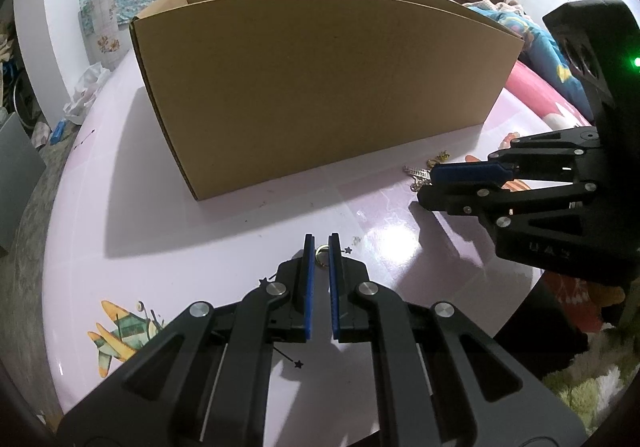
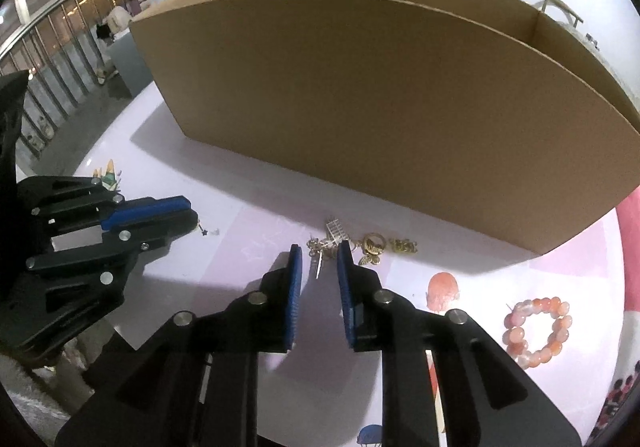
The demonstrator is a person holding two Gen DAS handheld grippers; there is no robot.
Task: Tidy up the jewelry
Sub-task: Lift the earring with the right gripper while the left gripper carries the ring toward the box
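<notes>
In the right wrist view a tall brown cardboard box fills the upper middle of the frame, standing on the glossy lilac printed tabletop. Before its near wall, at centre, lies a cluster of small gold and silver metal jewelry pieces. A pink round-bead bracelet lies at the lower right, well apart from the cluster. In the left wrist view a small gold metal ring lies at lower centre, before the box.

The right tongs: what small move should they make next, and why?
Probably close the right tongs on the silver earring: its pin lies between the parted pads, nothing is gripped yet, and the cardboard box waits just behind. The left tongs already pinch a small ring.
</notes>
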